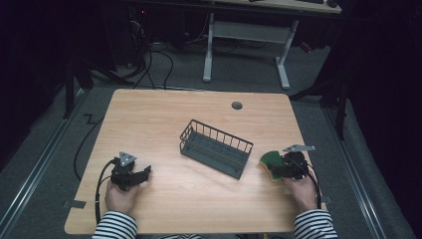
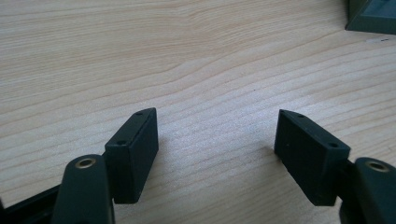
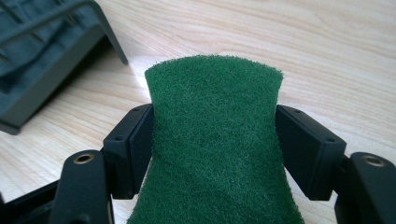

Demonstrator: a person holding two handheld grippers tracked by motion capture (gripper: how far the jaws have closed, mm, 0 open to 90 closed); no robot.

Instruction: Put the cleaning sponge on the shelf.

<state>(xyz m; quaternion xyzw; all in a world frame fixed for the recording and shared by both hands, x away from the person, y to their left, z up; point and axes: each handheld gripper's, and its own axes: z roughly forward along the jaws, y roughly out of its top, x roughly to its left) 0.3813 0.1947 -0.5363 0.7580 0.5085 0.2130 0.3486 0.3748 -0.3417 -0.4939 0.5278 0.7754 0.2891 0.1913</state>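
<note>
Two tools differ: the right tool (image 3: 215, 140) pinches a green scouring sponge (image 3: 215, 149), best carried level over the wire basket (image 1: 216, 148), while the left tool (image 2: 217, 149) rests wide open on the worktop (image 1: 164, 119).

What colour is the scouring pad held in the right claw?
Dark green on its fuzzy face, the scouring pad shows best in the right gripper view, pinched in the right claw.

A light wooden table (image 1: 164, 119) stands on a grey floor (image 1: 50, 149); a round cable hole (image 1: 237, 105) sits near its far edge. A dark wire basket (image 1: 215, 148) lies on it, right of centre, set at an angle.
</note>
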